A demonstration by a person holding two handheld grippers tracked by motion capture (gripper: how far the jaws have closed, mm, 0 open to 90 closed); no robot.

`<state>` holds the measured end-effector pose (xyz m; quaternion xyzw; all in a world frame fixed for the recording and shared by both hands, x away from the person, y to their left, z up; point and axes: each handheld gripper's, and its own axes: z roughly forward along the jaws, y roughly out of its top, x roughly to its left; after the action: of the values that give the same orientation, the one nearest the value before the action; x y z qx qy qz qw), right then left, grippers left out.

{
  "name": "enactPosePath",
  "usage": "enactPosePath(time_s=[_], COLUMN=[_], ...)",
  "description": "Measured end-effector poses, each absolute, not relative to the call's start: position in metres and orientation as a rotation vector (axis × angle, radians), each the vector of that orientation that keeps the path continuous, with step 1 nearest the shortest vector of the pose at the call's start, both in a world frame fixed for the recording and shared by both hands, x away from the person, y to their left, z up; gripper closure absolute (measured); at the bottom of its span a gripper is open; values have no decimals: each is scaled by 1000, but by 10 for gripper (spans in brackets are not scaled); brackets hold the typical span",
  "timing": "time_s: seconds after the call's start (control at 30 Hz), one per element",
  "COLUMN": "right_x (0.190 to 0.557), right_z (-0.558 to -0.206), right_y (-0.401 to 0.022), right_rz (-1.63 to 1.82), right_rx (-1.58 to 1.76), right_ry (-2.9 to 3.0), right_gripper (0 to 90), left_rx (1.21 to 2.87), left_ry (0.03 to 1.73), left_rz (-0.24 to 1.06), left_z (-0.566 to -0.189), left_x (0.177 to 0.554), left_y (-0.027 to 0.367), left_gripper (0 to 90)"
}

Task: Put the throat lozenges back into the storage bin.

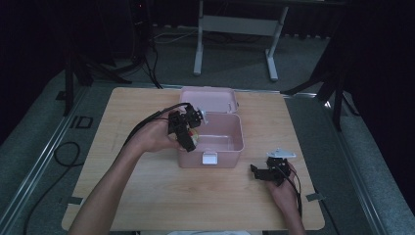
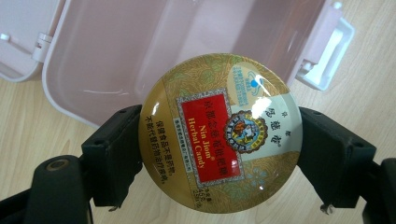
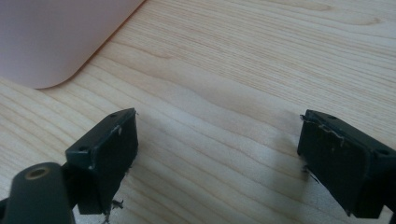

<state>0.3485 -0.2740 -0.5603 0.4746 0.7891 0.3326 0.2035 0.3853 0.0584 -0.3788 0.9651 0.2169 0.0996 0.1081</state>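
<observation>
Right now your left gripper pinches the round candy tin by its rim, jaws on opp. sides, held over the near-left edge of the open pink box. Tin's round, so no long axis; printed face is twd the cam. Box cavity lies just beyond. Right gripper is spread, empty, resting on the table.

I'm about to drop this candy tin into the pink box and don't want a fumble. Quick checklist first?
1. Left tongs shut on candy tin, jaws on opposite sides: ok.
2. Pink box lid open: ok.
3. Box interior free: ok, looks empty.
4. Tin over the opening: not ok, it is at the box's left front wall.
5. Right tongs open, clear of the box: ok.
6. Grip firmness: cannot tell.
</observation>
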Motion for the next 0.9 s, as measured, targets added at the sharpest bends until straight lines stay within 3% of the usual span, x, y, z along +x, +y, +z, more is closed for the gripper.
enactPosePath(time_s=[0.9], right_x=[348], right_z=[-560], right_y=[-274], right_rz=[929], right_rx=[1325], right_ry=[2203], right_gripper=[119], left_rx=[2876], left_ry=[665], left_rz=[272], left_z=[-379], left_x=[397], left_y=[50], left_gripper=[206])
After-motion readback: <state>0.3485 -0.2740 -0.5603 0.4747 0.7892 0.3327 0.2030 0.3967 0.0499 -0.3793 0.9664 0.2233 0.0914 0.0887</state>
